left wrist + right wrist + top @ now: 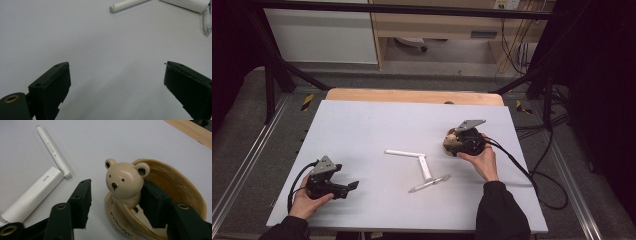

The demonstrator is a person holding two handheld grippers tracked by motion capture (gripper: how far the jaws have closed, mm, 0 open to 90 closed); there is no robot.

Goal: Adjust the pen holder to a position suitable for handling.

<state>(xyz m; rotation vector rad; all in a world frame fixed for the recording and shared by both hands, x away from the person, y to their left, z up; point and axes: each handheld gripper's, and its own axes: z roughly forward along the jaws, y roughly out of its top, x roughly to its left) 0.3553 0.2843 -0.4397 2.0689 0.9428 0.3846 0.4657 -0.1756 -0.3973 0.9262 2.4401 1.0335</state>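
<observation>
Bear holder (126,187) — "0010" on white tube (32,195).

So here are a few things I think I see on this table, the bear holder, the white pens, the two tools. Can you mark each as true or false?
1. The right tool has its jaws on either side of the bear holder. True.
2. The left tool is clamped on a white pen. False: its jaws stand wide apart over bare table, with nothing between them.
3. Three slim white things lie near the middle of the table: a capped pen, a thicker tube and a clear-tipped pen. True.
4. The bear holder is bright red. False: it is beige.
5. The bear holder sits in front of the left hand. False: it is at the right hand.
</observation>
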